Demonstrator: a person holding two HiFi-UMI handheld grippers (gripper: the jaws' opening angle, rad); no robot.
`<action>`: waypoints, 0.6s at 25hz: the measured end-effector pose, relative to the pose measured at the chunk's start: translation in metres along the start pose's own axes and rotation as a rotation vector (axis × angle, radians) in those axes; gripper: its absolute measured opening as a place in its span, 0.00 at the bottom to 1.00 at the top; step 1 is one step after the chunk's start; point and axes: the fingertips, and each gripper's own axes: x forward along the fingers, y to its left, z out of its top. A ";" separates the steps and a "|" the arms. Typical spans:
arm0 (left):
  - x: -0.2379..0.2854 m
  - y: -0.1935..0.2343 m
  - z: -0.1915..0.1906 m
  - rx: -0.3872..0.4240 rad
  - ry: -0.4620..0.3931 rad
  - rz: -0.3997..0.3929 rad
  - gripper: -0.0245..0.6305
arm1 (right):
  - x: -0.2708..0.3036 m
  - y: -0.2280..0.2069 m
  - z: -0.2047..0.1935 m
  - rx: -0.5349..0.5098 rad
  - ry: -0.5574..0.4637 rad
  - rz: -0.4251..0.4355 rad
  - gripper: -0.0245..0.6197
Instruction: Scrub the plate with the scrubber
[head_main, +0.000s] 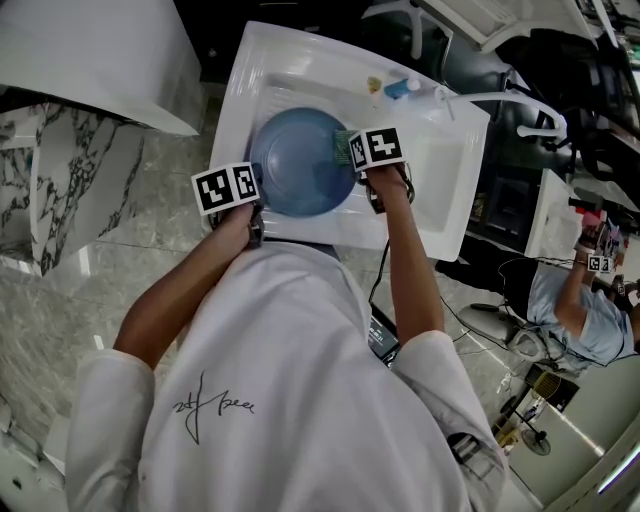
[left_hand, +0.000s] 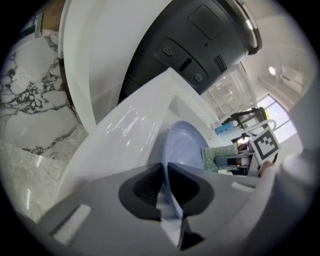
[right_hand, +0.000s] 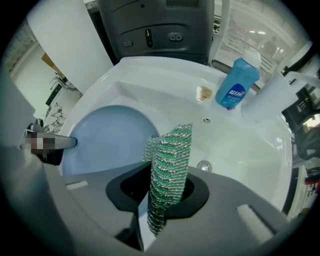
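A round blue plate (head_main: 300, 160) sits in the white sink (head_main: 440, 190), filling the left half of the basin in the head view. The left gripper (head_main: 256, 195) meets the plate at about 8 o'clock on its rim. Its own view shows the two dark pads drawn narrow onto the plate's edge, with the rim running up between them, so this claw is clamped on the plate. The right gripper (right_hand: 162, 200) points steeply down at about 3 o'clock on the plate. Its claw is closed on a green, silver-striped scrubber (right_hand: 170, 165), which stands up from between the pads as a folded strip. In the head view the scrubber lies over the plate's right edge; whether it presses on the surface cannot be made out. From the right gripper view, the plate lies at 10 o'clock of the scrubber, the metal drain (right_hand: 203, 165) just beside the scrubber at 3 o'clock, and a blue bottle (right_hand: 237, 82) stands on the sink's back ledge at 1 o'clock. Both marker cubes face the head camera.
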 end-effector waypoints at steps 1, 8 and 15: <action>0.000 0.000 0.000 0.002 -0.001 0.000 0.16 | -0.001 0.000 -0.002 0.002 0.006 0.004 0.14; 0.000 -0.001 0.001 0.001 -0.006 -0.007 0.16 | -0.003 0.009 -0.020 -0.008 0.064 0.039 0.14; -0.001 -0.003 0.001 -0.003 -0.007 -0.016 0.17 | -0.008 0.017 -0.034 -0.010 0.106 0.071 0.14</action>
